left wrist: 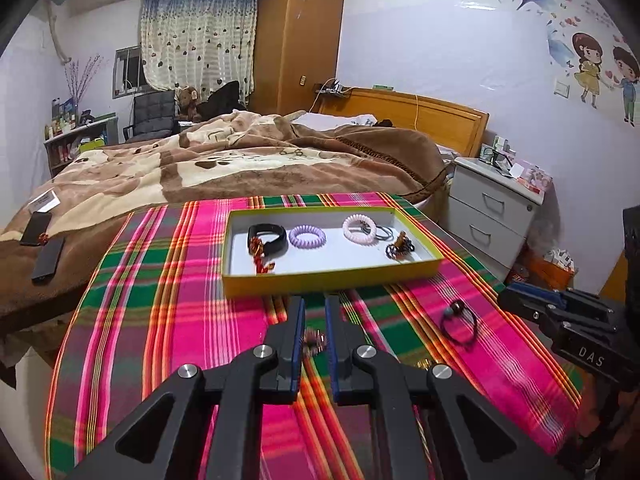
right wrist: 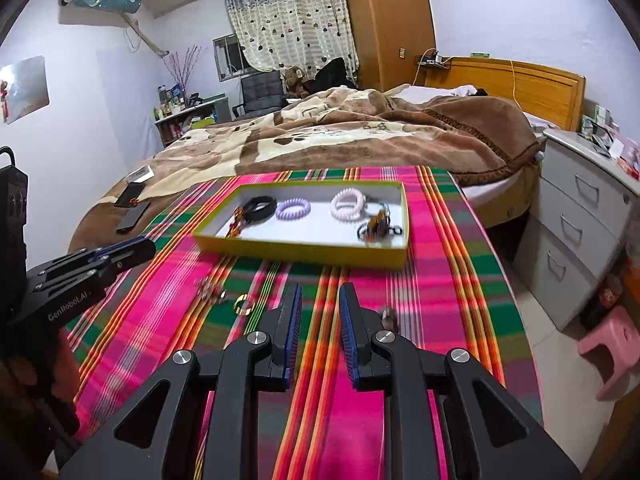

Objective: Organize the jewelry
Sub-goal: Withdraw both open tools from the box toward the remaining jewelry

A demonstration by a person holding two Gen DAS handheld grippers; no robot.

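Between the blue pads of the left tool [left wrist: 314, 312] a small, blurred metallic trinket [left wrist: 314, 341] is seen, lying on the striped cloth of the tabletop [left wrist: 160, 320]. The gap between the pads is narrow, yet whether the trinket is actually pinched cannot be told from the blur. The right tool [right wrist: 320, 300] is held over bare cloth with a moderate gap and nothing between its pads.

Much of the sorting appears to be done. In the yellow-rimmed tray [left wrist: 332, 280] at the far side of the tabletop are laid a black band [left wrist: 267, 236], a red beaded piece [left wrist: 262, 258], a purple spiral hair tie [left wrist: 307, 237], a pink spiral hair tie [left wrist: 360, 230] and a dark beaded item [left wrist: 400, 248].

Outside the tray a few pieces are left: the trinket at the left tool, a gold ring [right wrist: 244, 305] just to the left of the right tool's left finger, and a black hair tie with beads [left wrist: 459, 322], which lies to the right of the left tool and near the right tool's right finger. The task is judged to be past halfway.
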